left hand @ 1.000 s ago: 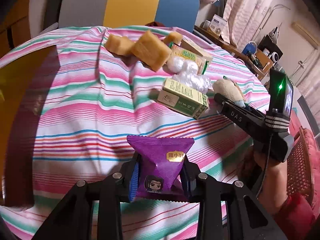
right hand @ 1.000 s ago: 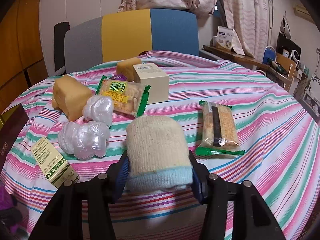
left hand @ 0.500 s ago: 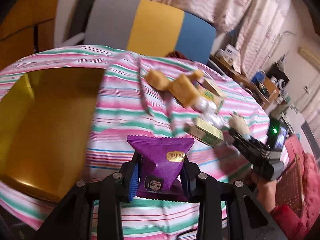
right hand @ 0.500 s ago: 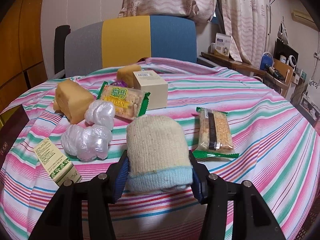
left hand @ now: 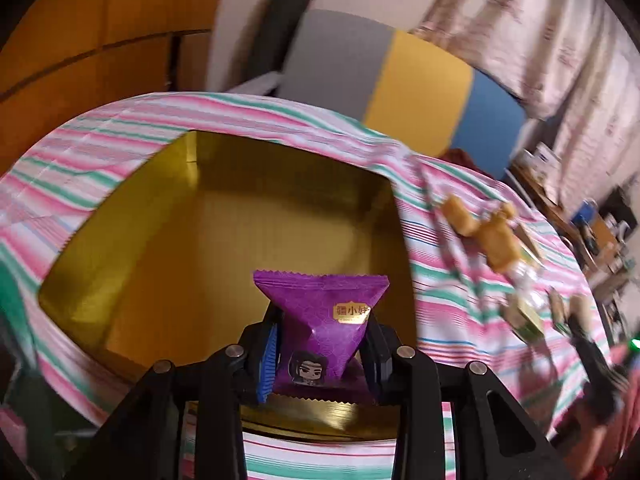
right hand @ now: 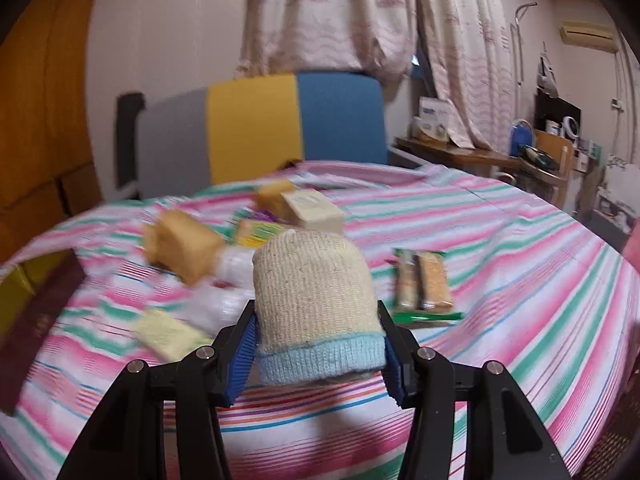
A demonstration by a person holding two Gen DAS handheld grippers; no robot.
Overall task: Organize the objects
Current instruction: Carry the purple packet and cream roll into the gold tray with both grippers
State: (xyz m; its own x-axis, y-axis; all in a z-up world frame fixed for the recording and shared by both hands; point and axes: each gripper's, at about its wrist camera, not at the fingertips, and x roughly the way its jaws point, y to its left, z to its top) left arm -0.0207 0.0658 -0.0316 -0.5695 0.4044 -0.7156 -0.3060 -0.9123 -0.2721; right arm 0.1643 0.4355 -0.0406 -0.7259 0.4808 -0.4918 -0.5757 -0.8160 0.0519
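My left gripper is shut on a purple snack packet and holds it over the near edge of an open gold box on the striped table. My right gripper is shut on a rolled cream sock with a light blue cuff, held above the table. Beyond the sock lie yellow sponge blocks, a cream box, white plastic wads, a green-edged cracker packet and a small pale green box. The same pile shows blurred at the right of the left wrist view.
A chair with grey, yellow and blue back panels stands behind the table. The gold box's dark lid shows at the left edge of the right wrist view. A cluttered wooden desk stands at the far right.
My left gripper has swung left with the purple packet, from over the striped cloth to over the gold box. My right gripper has risen a little with the sock.
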